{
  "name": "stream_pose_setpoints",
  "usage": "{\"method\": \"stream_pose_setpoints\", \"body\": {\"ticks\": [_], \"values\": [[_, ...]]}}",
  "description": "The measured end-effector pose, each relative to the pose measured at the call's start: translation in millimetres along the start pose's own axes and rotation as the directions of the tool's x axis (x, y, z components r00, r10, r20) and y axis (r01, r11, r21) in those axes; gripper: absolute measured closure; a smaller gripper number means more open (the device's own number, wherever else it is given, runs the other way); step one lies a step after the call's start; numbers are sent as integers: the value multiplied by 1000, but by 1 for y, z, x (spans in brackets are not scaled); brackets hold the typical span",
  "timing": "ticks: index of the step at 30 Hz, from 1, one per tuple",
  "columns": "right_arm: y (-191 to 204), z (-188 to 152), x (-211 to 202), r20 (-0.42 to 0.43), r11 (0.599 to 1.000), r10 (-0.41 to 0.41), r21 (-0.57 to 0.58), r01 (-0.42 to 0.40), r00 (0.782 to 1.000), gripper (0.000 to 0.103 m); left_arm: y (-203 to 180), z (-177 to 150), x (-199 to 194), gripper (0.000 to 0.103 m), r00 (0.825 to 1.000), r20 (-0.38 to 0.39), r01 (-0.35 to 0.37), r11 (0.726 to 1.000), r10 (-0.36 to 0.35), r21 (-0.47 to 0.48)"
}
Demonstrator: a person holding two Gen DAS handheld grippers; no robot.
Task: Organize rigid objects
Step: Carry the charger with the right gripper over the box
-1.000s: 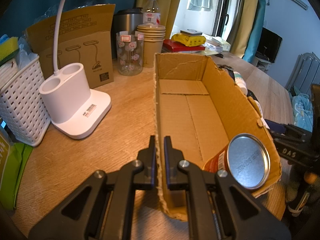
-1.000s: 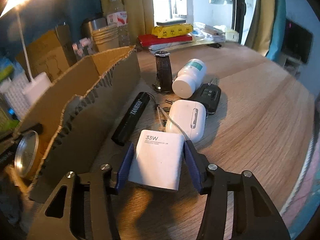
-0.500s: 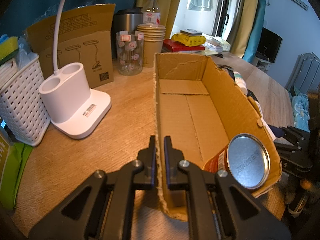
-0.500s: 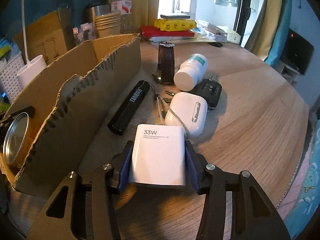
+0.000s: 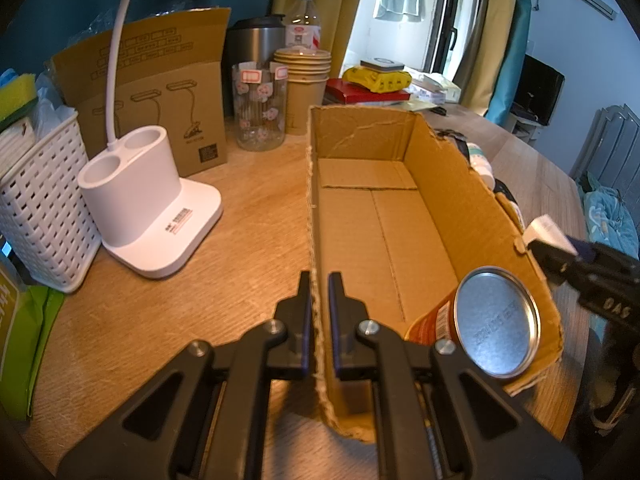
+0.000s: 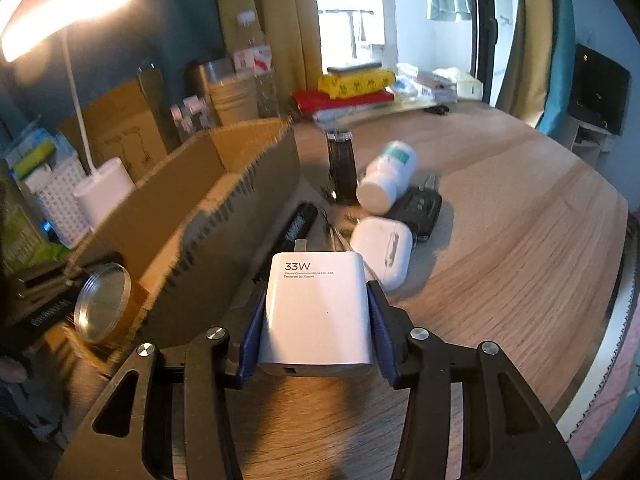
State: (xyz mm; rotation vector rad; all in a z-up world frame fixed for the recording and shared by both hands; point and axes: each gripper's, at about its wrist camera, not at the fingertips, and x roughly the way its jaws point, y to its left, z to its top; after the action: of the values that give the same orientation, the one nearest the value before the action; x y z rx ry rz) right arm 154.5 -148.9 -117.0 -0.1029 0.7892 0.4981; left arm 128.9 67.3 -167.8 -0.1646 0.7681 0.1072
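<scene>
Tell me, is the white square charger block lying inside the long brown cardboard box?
No, the white charger block is clamped in the right gripper, outside the cardboard box.

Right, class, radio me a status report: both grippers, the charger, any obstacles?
Left gripper shut on cardboard box wall. Right gripper shut on white charger, off the table. Tin can in box's near end.

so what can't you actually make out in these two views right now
- Can in the cardboard box: left wrist view shows mostly its metal end, so the label is unreadable.
- Black stick: right wrist view, blurred, near end behind the white charger.
- Car key: half covered by the white bottle and earbud case.
</scene>
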Motion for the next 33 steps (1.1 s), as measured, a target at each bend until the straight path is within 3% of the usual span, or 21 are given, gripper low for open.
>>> {"method": "stream_pose_setpoints", "body": {"ticks": [17,33], "values": [[40,31,-29,91,993,90,-86,-82,992,53,0,0,0,96,1000,0,0,1000,0,1],[81,55,-10,55,962,181,-218,-165,982,53,-1,0,0,96,1000,-1,2,1000,-2,-1]]}}
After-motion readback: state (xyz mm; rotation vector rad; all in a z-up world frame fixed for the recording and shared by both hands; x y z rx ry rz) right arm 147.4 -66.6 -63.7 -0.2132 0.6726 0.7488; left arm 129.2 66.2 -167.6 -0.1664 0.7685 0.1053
